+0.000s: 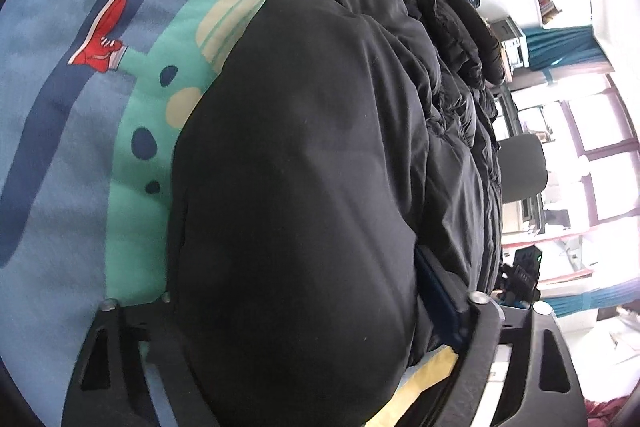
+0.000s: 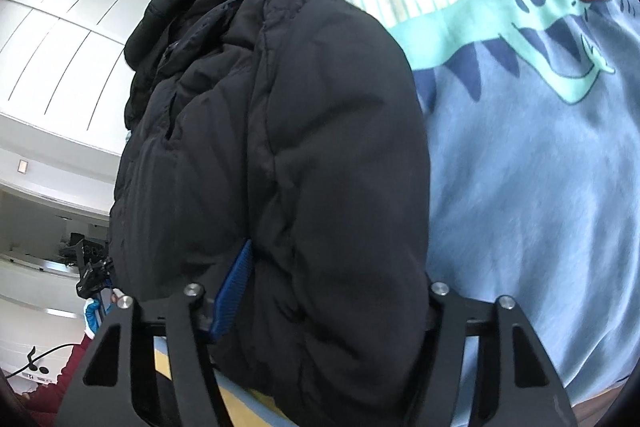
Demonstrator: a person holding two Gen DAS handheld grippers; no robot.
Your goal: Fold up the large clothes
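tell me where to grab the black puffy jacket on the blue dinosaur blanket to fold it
Grip the black puffy jacket by its thick near edge, one end per gripper, coming in low from the near side. That rounded edge bulges toward both cameras above the blue dinosaur blanket, already sitting between both sets of jaws.

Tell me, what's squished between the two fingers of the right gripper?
A puffy fold of the black jacket fills the right gripper, as the right wrist view shows. It lies on the blue dinosaur blanket.

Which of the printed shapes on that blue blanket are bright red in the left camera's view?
The two sneakers, printed beside the green dinosaur; its spots are dark blue or pale yellow instead.
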